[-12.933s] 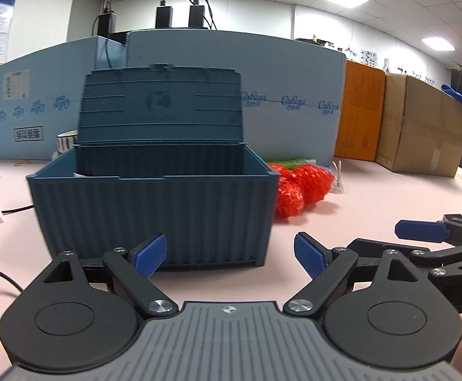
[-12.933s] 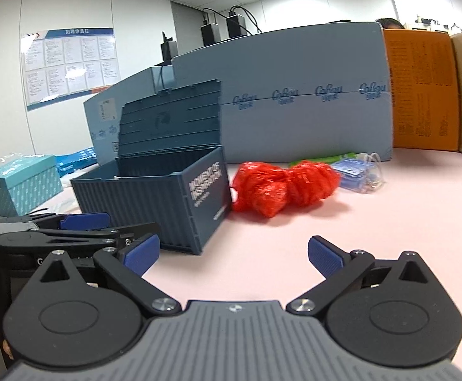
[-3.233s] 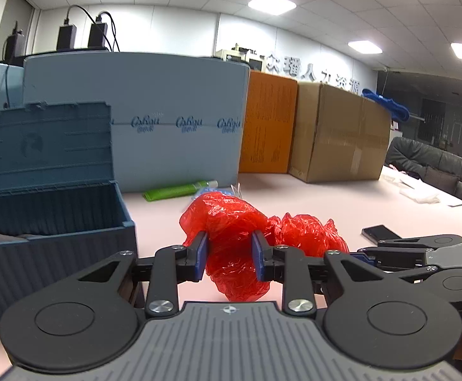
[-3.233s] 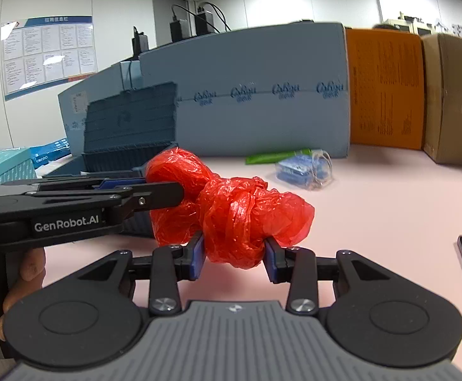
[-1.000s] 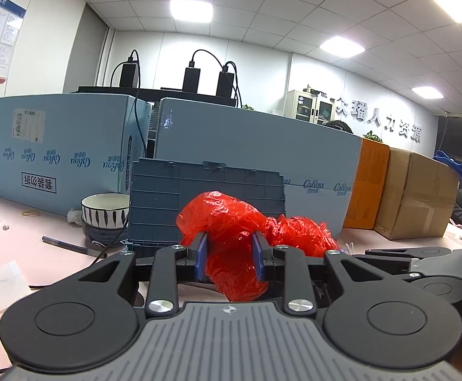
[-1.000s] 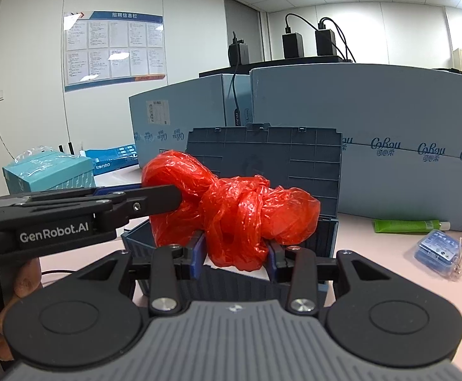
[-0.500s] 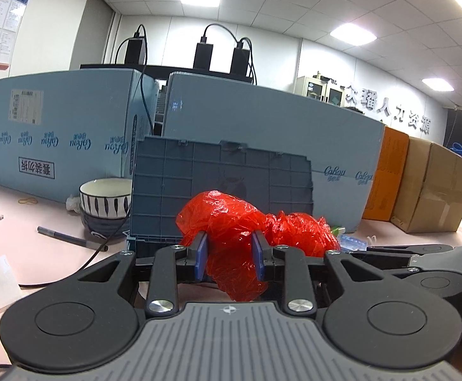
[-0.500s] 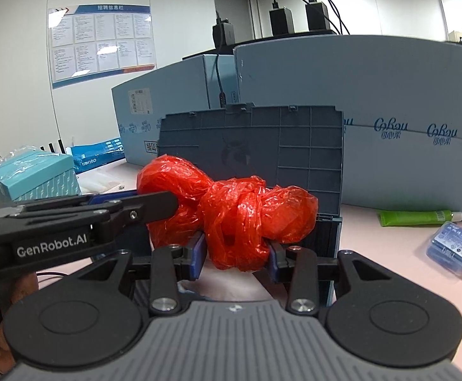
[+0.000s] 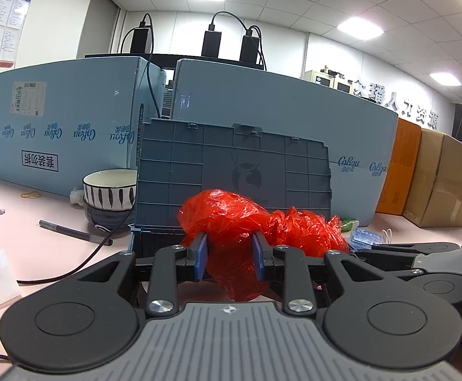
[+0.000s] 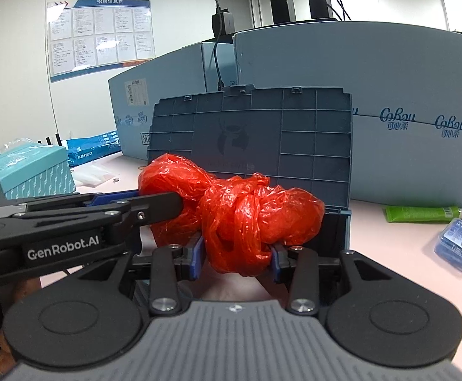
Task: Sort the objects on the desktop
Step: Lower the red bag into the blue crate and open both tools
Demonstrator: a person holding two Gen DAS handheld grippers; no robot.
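Your left tool [image 9: 230, 255] squeezes one end of the red plastic bag [image 9: 231, 219] between its blue pads. Your right tool [image 10: 235, 255] has the other end of the same bag [image 10: 246, 219] between its pads, and they touch it on both sides. The bag is knotted in the middle and hangs up in the air between your two tools. It is right in front of the dark blue box [image 10: 338, 228], just above the box's front edge. The box's lid [image 9: 231, 168] stands straight up behind the bag. To the left of the box sit a striped bowl [image 9: 108, 185] and a pen [image 9: 72, 231] on the pink tabletop [image 9: 40, 247]. To the right lie a green tube [image 10: 421, 213] and a small blue packet [image 10: 461, 241]. Big light blue cartons [image 10: 405, 95] stand behind it all.
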